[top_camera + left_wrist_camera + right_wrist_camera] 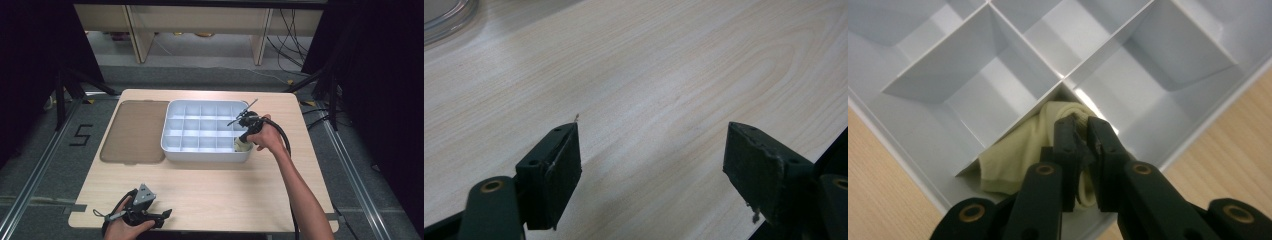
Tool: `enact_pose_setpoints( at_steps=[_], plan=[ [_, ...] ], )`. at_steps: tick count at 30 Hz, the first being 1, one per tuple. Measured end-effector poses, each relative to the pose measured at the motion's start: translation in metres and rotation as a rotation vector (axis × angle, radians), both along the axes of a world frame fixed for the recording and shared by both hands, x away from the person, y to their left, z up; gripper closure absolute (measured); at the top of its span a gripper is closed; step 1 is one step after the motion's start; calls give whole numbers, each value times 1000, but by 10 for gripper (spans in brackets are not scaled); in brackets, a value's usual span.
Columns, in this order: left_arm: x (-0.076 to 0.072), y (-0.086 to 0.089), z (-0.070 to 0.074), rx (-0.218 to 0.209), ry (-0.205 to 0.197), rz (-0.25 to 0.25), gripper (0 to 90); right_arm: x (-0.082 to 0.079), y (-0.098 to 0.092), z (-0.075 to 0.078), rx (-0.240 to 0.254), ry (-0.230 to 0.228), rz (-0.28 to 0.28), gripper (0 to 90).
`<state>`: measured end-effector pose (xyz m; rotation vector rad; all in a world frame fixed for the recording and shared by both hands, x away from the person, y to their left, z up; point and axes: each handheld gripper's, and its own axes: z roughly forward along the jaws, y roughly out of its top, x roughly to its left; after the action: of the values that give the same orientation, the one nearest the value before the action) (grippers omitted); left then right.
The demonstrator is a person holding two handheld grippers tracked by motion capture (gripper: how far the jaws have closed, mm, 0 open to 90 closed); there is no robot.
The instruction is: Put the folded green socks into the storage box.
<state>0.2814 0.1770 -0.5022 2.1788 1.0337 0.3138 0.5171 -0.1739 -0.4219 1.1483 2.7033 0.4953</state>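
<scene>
Pinching pale-yellow cloth (1013, 160) w/ right tool (1082, 125) clenched, straight below in organizer tray (948, 75) corner cell; left tool (651, 150) released, far off.

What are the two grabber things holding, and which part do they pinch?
The right gripper is closed over the pale yellow cloth in a corner compartment of the white tray; whether it actually pinches a fold cannot be told. The left gripper is open, holding nothing.

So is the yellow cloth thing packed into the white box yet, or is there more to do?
Nearly. The pale yellow cloth already sits in a corner compartment of the white divided box. The right gripper is down in that compartment, jaws nearly together at the cloth. The brown lid lies beside the box, so closing probably remains. The left gripper waits open over the table.
</scene>
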Motion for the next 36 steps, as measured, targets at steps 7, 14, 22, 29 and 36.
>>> enact_pose_setpoints(
  at_steps=[7,14,22,29,36],
  plan=[
    [0,0,0,5,-8,-2,225,1,8,-14,-54,4,40,849],
    [1,2,1,26,-10,-11,226,1,4,-11,-12,-6,28,804],
    [1,2,1,12,-12,-7,226,-8,-7,23,107,-37,-12,732],
    [1,2,1,5,-13,1,226,-19,-19,34,202,-59,-4,642],
    [1,4,2,12,-13,3,226,-41,-31,42,351,-75,-14,475]
  ],
)
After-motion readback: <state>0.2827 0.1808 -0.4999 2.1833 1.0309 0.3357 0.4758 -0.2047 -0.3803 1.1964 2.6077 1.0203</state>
